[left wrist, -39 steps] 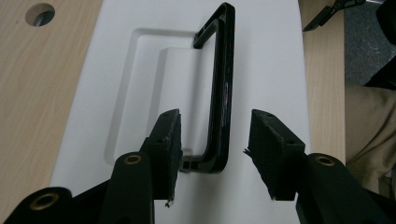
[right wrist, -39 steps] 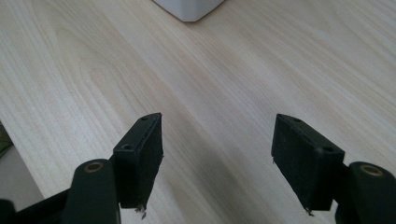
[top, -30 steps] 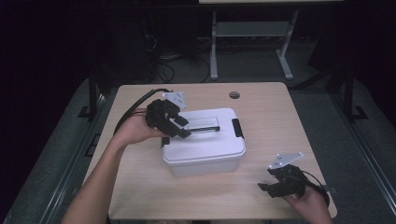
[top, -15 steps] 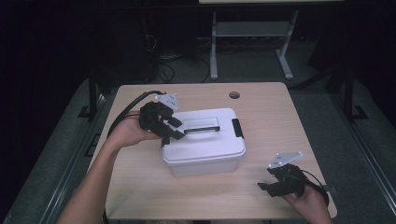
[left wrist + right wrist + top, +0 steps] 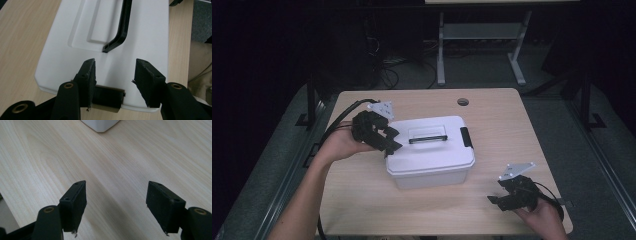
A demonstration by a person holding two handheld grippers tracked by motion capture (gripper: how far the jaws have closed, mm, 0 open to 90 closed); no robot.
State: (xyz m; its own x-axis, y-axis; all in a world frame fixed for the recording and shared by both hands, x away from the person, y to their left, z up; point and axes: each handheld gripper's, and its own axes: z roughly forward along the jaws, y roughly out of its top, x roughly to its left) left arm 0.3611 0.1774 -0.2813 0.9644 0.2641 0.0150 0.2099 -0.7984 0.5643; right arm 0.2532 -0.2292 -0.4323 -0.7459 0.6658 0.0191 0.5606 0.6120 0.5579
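open left claw [image 5: 115, 75] at box latch [image 5: 107, 98]

The left gripper [image 5: 114, 75] covers part of the black latch [image 5: 108, 98] at the white box's [image 5: 430, 150] near end. The box's far end runs off the left gripper view.

Nothing readable is showing anywhere: no words, labels, brand marks or numbers are appearing on the white box [image 5: 430, 150], its lid, the grippers or the bare wooden table [image 5: 497, 110].
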